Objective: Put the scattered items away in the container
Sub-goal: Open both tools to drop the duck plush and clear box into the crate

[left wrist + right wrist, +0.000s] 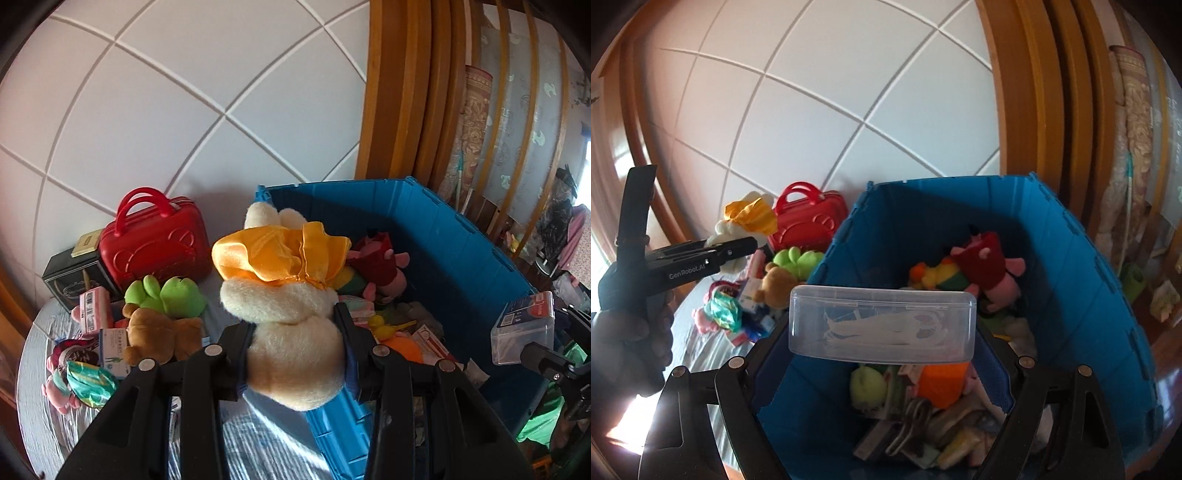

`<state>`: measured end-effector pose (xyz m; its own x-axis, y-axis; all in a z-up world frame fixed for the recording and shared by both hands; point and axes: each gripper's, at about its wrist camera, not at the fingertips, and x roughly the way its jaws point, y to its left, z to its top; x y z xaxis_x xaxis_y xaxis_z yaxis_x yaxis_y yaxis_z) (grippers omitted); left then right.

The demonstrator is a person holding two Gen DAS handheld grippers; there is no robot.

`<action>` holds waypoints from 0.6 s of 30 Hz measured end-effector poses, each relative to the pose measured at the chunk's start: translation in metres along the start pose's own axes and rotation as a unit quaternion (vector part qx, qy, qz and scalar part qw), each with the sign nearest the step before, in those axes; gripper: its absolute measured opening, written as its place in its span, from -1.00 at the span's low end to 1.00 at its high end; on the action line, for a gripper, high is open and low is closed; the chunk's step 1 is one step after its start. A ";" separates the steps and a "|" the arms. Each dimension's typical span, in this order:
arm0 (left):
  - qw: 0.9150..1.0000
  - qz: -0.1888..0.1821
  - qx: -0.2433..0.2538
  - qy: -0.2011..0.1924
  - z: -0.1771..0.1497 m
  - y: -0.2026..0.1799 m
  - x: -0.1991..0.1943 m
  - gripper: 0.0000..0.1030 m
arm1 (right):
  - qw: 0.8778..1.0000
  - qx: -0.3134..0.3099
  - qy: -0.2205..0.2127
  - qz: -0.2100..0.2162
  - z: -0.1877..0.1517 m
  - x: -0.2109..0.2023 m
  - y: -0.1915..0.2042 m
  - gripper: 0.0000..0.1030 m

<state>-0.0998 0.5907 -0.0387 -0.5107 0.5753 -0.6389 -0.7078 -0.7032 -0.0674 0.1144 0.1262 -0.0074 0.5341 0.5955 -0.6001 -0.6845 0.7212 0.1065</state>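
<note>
Walls of a big blue plastic folding crate (1052, 280) rise ahead of both tools, its open top showing a jumble already inside: a pink plush pig in a dark red dress (991, 266), an orange-and-green soft toy (934, 275), a pale green plush (867, 384), an orange block (942, 380) and some flat packets and metal clips near the bottom.

The crate stands on a table with a grey striped cloth (40, 369). To the left of the left tool, outside the crate, sit a glossy red hard-shell toy suitcase with a loop handle (155, 243), a black printed tin box (74, 277), a bright green plush frog (166, 291), a brown teddy bear (159, 336), a pink striped packet (94, 304) and a crumpled teal wrapper (88, 380).

The left tool (295, 339) is clamped on a cream-coloured plush rabbit wearing a shiny orange satin bonnet (291, 295); both pads press into its fluffy body, and the toy hangs ahead of the tool over the near left rim of the crate.

The right tool (882, 354) is clamped on a clear rectangular plastic box with a snap lid (882, 321), held crosswise between widely spread jaws, just above the crate's open interior. White thin pieces show faintly through its side.

From the right wrist view, a dark-gloved hand (631, 332) grips the left tool's handle at far left.
</note>
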 end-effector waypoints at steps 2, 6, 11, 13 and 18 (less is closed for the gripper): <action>1.000 -0.014 0.012 0.002 0.007 -0.014 0.005 -0.25 | 1.000 0.010 0.000 -0.016 0.001 -0.001 -0.015 0.71; 0.999 -0.035 0.040 0.001 0.024 -0.039 0.015 -0.25 | 0.998 0.031 0.002 -0.048 0.003 -0.002 -0.047 0.71; 0.996 -0.056 0.068 -0.001 0.044 -0.071 0.030 -0.26 | 0.995 0.053 0.003 -0.081 0.008 -0.001 -0.080 0.71; 0.995 -0.065 0.074 -0.002 0.050 -0.081 0.035 -0.25 | 0.994 0.061 0.001 -0.091 0.010 -0.002 -0.092 0.71; 0.993 -0.081 0.085 0.001 0.062 -0.101 0.050 -0.26 | 0.992 0.071 0.002 -0.103 0.011 -0.002 -0.113 0.71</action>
<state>-0.0842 0.7166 -0.0160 -0.3832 0.6743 -0.6312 -0.8530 -0.5206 -0.0382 0.1960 0.0478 -0.0092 0.6535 0.4291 -0.6235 -0.4844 0.8701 0.0912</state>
